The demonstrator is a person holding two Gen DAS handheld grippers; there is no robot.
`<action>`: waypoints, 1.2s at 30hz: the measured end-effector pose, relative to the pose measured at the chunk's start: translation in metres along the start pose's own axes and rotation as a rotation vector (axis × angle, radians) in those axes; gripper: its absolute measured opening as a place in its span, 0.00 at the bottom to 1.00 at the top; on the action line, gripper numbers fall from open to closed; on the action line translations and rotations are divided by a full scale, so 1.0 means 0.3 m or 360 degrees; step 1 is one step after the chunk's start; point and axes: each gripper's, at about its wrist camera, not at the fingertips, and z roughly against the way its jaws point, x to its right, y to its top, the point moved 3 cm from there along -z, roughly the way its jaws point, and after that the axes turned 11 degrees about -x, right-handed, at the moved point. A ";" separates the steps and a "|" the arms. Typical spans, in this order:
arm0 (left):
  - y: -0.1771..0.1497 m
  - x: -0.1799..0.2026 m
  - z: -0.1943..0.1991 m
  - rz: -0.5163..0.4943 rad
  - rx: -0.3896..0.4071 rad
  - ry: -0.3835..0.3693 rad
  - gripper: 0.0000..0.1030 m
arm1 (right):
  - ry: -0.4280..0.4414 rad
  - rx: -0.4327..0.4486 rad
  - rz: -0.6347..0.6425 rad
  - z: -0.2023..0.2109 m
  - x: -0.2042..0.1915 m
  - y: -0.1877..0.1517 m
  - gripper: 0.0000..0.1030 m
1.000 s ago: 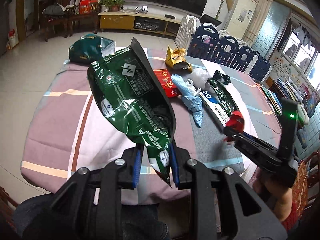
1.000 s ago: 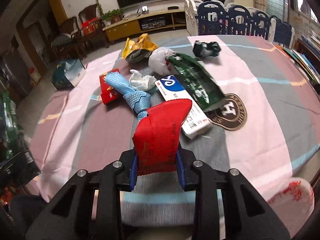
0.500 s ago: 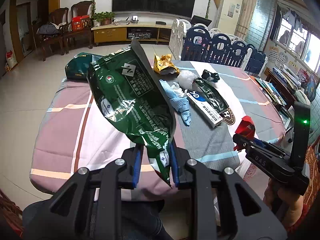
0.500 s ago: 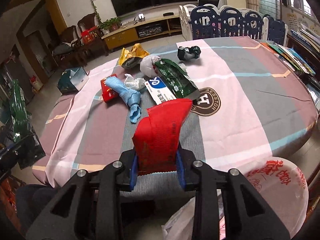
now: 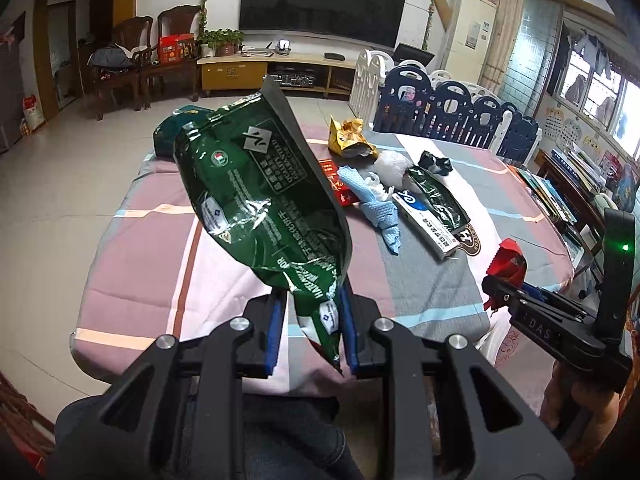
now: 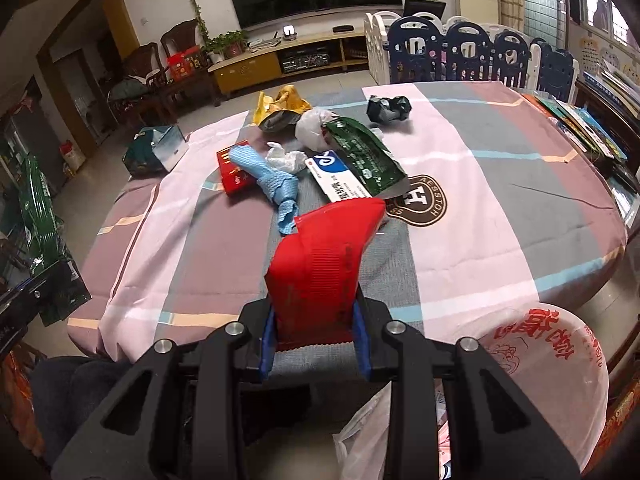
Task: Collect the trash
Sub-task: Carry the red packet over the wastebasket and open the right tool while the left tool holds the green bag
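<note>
Trash rides off the bench [image 6: 500, 216] in both closed claws, the right claw [image 6: 316, 344] pinching a red wrapper [image 6: 324, 264] beside the white bag [image 6: 544, 356], the left claw [image 5: 308, 336] nipping a floppy green pouch [image 5: 260, 200] that may slip free.

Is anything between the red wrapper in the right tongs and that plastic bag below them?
Nothing visible. The red wrapper sits clamped in the right tongs, and the plastic bag lies just lower right with open space between.
</note>
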 end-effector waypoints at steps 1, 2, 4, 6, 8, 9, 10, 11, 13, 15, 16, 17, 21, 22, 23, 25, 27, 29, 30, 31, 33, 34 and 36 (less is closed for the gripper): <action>-0.001 -0.004 0.003 0.0001 0.0002 0.0001 0.25 | 0.0001 0.0002 0.0010 0.001 -0.010 0.000 0.31; -0.003 -0.007 0.004 0.0004 0.0003 -0.0001 0.25 | 0.0001 0.0005 0.0019 0.002 -0.018 0.000 0.31; -0.004 -0.014 0.008 0.0010 0.0007 -0.0003 0.25 | 0.0003 0.0007 0.0033 0.004 -0.035 0.000 0.31; -0.002 -0.014 0.010 0.0012 0.0010 0.0000 0.25 | 0.0004 0.0009 0.0043 0.002 -0.045 0.002 0.31; -0.003 -0.012 0.006 0.0014 0.0009 -0.0001 0.25 | 0.0005 0.0005 0.0048 -0.002 -0.050 -0.001 0.31; -0.003 -0.012 0.006 0.0014 0.0010 -0.0001 0.25 | 0.0006 0.0004 0.0049 -0.002 -0.050 -0.003 0.31; -0.004 -0.012 0.006 0.0012 0.0010 -0.0001 0.25 | 0.0005 0.0003 0.0050 -0.002 -0.049 -0.004 0.31; -0.004 -0.012 0.006 0.0012 0.0009 -0.0003 0.25 | 0.0006 0.0003 0.0048 -0.001 -0.047 -0.006 0.31; -0.005 -0.011 0.006 0.0011 0.0008 -0.0005 0.25 | 0.0009 0.0007 0.0040 -0.001 -0.048 -0.005 0.31; -0.006 -0.005 0.006 0.0010 0.0009 -0.0005 0.25 | 0.0009 0.0010 0.0034 0.000 -0.047 -0.009 0.31; -0.006 -0.004 0.006 0.0008 0.0008 -0.0005 0.25 | 0.0009 0.0012 0.0033 0.001 -0.045 -0.010 0.31; -0.006 -0.003 0.006 0.0008 0.0008 -0.0006 0.25 | 0.0008 0.0012 0.0033 0.002 -0.045 -0.011 0.31; -0.010 -0.006 0.006 0.0006 0.0002 -0.0011 0.25 | 0.0011 0.0006 0.0029 0.001 -0.043 -0.015 0.31; -0.010 -0.007 0.006 0.0006 0.0002 -0.0011 0.25 | 0.0012 0.0004 0.0030 0.001 -0.041 -0.017 0.31; -0.009 -0.008 0.007 0.0007 0.0001 -0.0012 0.25 | 0.0011 0.0003 0.0030 0.001 -0.042 -0.018 0.31; -0.010 -0.008 0.007 0.0008 0.0002 -0.0012 0.25 | 0.0011 0.0002 0.0031 0.001 -0.043 -0.017 0.31; -0.010 -0.009 0.008 0.0009 0.0002 -0.0014 0.25 | 0.0011 0.0003 0.0032 0.001 -0.043 -0.017 0.31; -0.010 -0.008 0.007 0.0009 0.0003 -0.0012 0.25 | 0.0010 0.0002 0.0032 0.001 -0.043 -0.017 0.31; -0.010 -0.007 0.006 0.0010 0.0003 -0.0012 0.25 | 0.0010 0.0002 0.0032 0.001 -0.043 -0.017 0.31; -0.010 -0.007 0.006 0.0010 0.0003 -0.0013 0.25 | 0.0011 0.0002 0.0033 0.001 -0.044 -0.017 0.31; -0.011 -0.008 0.006 0.0012 0.0004 -0.0012 0.25 | 0.0011 0.0004 0.0032 0.002 -0.044 -0.017 0.31; -0.011 -0.009 0.005 0.0013 0.0003 -0.0013 0.25 | 0.0011 0.0004 0.0033 0.001 -0.045 -0.017 0.31; -0.010 -0.010 0.006 0.0015 0.0002 -0.0012 0.25 | 0.0010 0.0005 0.0038 0.001 -0.048 -0.017 0.31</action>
